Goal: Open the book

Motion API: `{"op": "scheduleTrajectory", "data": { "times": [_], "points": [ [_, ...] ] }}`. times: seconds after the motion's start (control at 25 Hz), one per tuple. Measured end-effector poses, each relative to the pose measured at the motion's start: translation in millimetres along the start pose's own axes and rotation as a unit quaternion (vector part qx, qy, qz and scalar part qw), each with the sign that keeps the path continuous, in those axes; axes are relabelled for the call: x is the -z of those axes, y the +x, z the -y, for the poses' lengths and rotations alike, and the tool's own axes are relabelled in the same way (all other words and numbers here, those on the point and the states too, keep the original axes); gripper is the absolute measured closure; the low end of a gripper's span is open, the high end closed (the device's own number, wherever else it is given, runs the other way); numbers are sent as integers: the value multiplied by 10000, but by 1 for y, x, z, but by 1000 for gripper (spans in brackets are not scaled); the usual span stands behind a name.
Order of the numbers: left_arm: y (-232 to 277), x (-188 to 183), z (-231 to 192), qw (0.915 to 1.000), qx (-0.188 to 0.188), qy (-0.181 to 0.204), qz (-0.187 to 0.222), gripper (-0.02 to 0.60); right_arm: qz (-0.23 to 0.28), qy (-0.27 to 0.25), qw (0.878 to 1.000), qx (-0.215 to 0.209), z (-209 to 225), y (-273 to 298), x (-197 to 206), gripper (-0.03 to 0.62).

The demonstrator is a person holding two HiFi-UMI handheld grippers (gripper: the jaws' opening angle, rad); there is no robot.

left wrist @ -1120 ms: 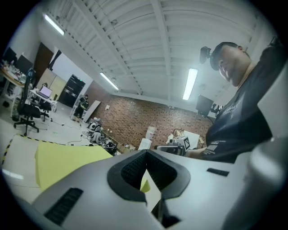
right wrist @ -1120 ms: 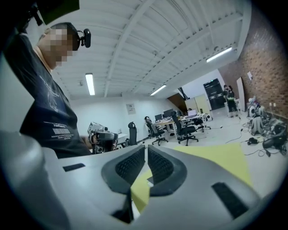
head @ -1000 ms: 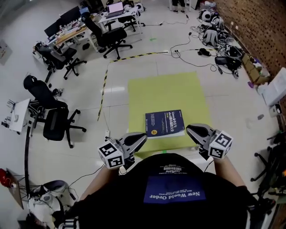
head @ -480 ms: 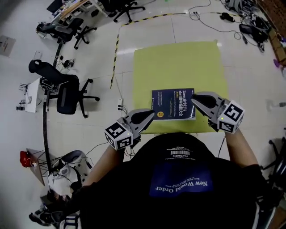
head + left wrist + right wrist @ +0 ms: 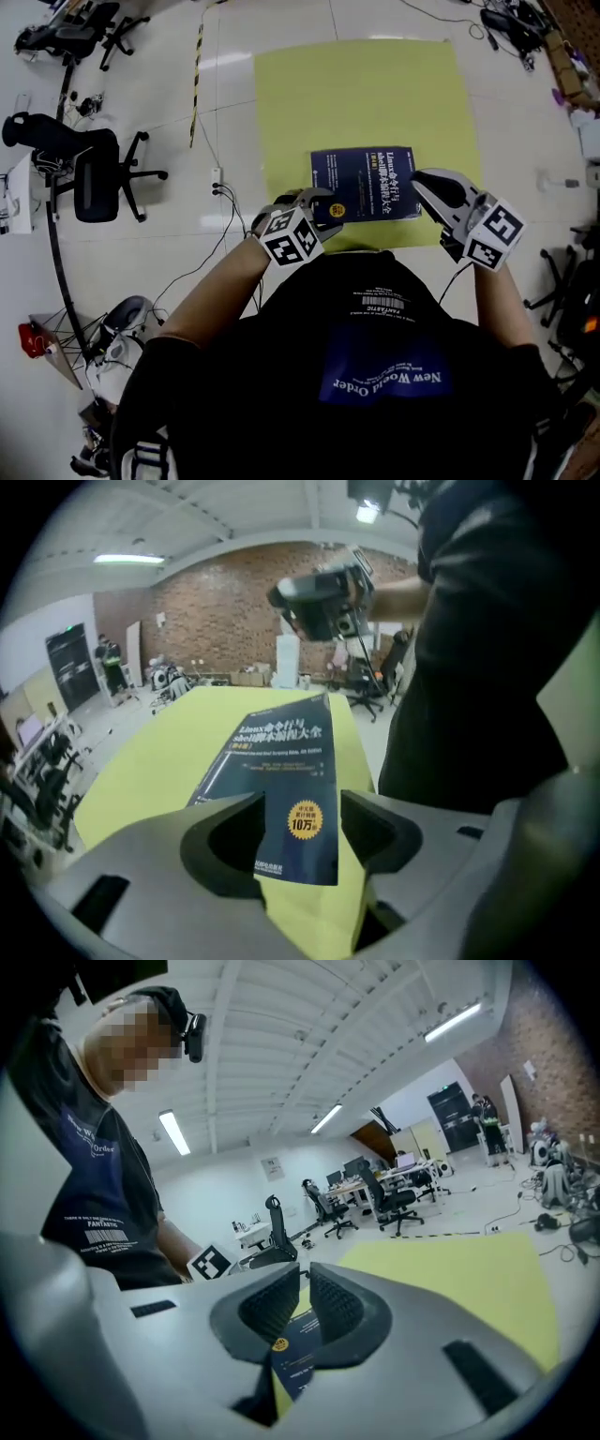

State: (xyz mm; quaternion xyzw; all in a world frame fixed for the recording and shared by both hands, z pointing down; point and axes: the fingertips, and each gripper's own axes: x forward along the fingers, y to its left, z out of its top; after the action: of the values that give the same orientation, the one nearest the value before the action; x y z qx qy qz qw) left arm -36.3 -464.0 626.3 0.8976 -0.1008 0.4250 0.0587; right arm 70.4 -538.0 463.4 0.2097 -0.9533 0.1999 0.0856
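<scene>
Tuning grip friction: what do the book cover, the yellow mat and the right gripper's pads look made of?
Book: dark blue printed cover, smooth, likely coated card, paperback by the look.
Yellow mat: thin matte sheet, foam or fabric, can't tell; no glare, unlike the glossy floor.
Right gripper pads: dark, ribbed, probably rubber.

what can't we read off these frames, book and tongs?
- Whether the left tongs touch the book: jaws, just opening, straddle its near corner; head view, the tongs cover it; left gripper view gives no depth.
- Book's near right corner: head view, under the right tongs.
- Most of the book: right gripper view, behind the tongs' body.
- Small cover print: too small or blurred everywhere.
</scene>
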Motion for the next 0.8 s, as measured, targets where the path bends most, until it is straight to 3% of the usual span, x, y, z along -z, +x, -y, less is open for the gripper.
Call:
{"op": "scheduleTrajectory", "data": {
  "times": [0.12, 0.28, 0.8],
  "points": [
    [22, 19, 2, 9972, -75, 491, -562, 320, -99, 32, 9999, -43, 3, 7, 7, 586],
    [38, 32, 6, 9929, -214, 669, -960, 287, -152, 66, 9998, -136, 4, 8, 13, 586],
    [57, 53, 4, 9698, -924, 1532, -1657, 285, -89, 283, 9996, 10, 1, -24, 32, 586]
  ]
}}
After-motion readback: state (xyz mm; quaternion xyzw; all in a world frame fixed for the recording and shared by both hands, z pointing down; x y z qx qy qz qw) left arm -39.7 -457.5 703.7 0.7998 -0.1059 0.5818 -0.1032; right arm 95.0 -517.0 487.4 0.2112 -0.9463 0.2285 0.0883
